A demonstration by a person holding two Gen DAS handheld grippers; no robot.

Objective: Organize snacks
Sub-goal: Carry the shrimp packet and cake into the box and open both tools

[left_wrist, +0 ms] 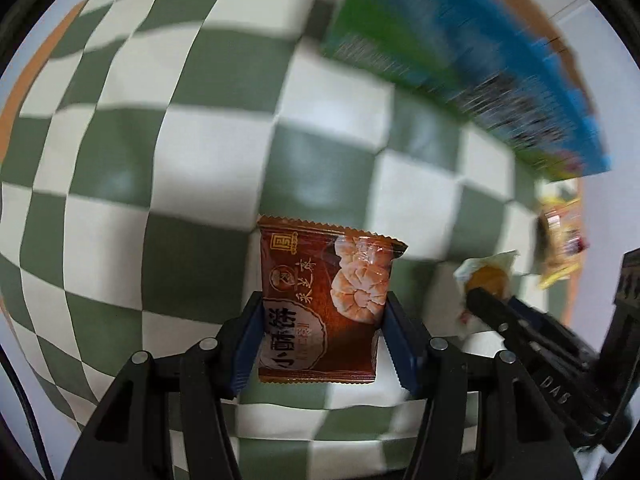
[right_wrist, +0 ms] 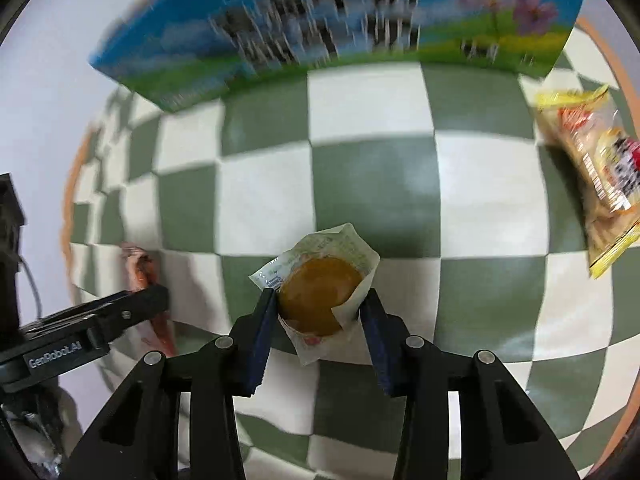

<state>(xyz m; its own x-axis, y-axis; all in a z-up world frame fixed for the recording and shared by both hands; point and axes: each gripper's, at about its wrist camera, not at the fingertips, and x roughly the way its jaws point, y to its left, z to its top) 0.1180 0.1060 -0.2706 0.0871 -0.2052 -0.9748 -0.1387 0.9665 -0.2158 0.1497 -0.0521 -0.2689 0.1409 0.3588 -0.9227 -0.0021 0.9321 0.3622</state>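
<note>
Midway, seemingly: left gripper (left_wrist: 322, 332) clamped on brown pastry packet (left_wrist: 326, 304), right gripper (right_wrist: 320, 320) clamped on round cake packet (right_wrist: 320, 300); yellow bag (right_wrist: 596, 176) unsorted near blue box (right_wrist: 340, 20).

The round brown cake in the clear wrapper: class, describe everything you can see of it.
The round brown cake is a flat golden-brown disc sealed in a crinkled clear and white plastic wrapper with small print. The right tool is shut on it, its blue pads pressing the wrapper's sides, above the green-and-white checked cloth. The left wrist view shows it too.

Glossy foil brown packet (left_wrist: 320, 304); clear plastic pastry wrapper (right_wrist: 320, 296); matt checkered cloth (right_wrist: 372, 176).
</note>
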